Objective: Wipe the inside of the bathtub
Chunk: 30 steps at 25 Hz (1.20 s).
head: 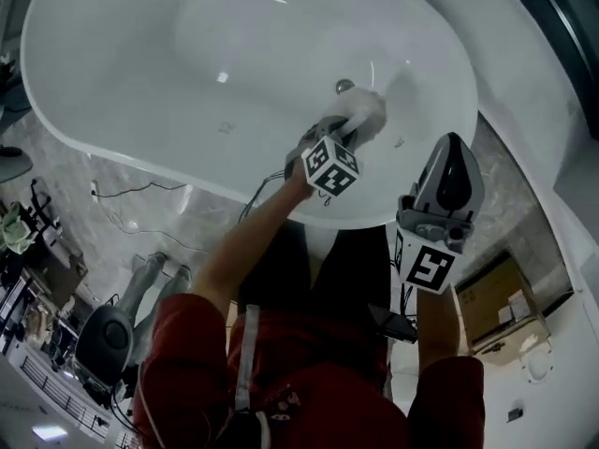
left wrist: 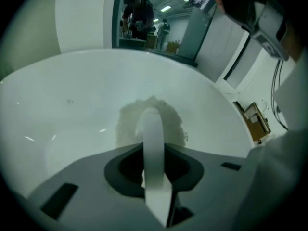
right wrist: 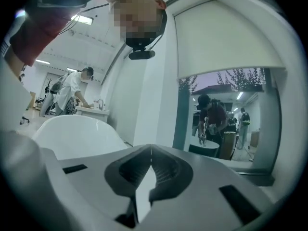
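The white oval bathtub point(head: 112, 110) fills the top of the head view. My left gripper point(head: 354, 120) reaches down inside it, shut on a white cloth point(head: 367, 108) that presses against the tub's inner wall just below the drain point(head: 344, 86). In the left gripper view the fuzzy cloth point(left wrist: 130, 124) spreads on the tub surface point(left wrist: 72, 119) around the closed left gripper point(left wrist: 153, 117). My right gripper point(head: 454, 148) is held over the near rim, outside the basin, shut with nothing in it. In its own view the right gripper point(right wrist: 150, 150) points out at the room.
A cardboard box point(head: 496, 297) and a white fixture stand on the floor at the right. Cables point(head: 131, 195) and a grey machine point(head: 112, 330) lie at the left. Another white tub point(right wrist: 77, 134) and people at a counter point(right wrist: 72, 93) show in the right gripper view.
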### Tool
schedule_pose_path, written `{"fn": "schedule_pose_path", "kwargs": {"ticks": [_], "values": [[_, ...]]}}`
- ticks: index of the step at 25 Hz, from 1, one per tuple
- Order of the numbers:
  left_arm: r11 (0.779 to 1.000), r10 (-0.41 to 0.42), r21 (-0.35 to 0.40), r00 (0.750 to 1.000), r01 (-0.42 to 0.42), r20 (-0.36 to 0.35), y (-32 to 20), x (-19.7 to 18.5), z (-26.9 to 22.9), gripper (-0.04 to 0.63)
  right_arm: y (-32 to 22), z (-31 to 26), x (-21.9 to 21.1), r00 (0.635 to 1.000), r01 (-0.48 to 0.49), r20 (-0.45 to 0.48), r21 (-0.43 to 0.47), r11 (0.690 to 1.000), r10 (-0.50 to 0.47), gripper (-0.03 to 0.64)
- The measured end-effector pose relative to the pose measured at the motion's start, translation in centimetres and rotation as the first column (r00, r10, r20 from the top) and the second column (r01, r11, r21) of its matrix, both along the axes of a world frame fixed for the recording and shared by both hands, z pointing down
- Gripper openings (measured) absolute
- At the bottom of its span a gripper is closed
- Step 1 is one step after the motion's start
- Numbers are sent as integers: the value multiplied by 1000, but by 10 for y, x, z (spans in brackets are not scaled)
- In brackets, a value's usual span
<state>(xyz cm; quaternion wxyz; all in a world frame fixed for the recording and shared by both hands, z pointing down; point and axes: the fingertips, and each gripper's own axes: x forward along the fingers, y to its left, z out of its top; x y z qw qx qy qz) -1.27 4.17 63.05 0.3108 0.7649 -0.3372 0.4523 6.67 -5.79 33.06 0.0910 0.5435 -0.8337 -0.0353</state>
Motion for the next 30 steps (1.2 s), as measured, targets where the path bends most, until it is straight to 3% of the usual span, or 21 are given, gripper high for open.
{"fn": "schedule_pose_path", "kwargs": {"ticks": [5, 9, 12, 17, 21, 30], "values": [[985, -81, 148, 995, 89, -64, -31, -9, -118, 92, -2, -83, 4, 999, -39, 25, 80, 996, 37, 12], [941, -140, 294, 983, 170, -119, -49, -15, -220, 92, 2, -152, 4, 997, -54, 66, 132, 990, 45, 11], [886, -170, 405, 971, 226, -170, -56, -15, -302, 92, 15, -196, 15, 994, -83, 86, 155, 985, 70, 12], [748, -193, 575, 937, 332, -291, -65, -36, -432, 92, 35, -258, 16, 985, -130, 135, 200, 971, 104, 12], [654, -171, 673, 934, 345, -313, -58, -57, -495, 92, 48, -287, 5, 983, -137, 153, 225, 965, 105, 12], [561, -133, 740, 923, 371, -361, -19, -127, -560, 92, 97, -325, -70, 981, -137, 171, 254, 957, 95, 12]]}}
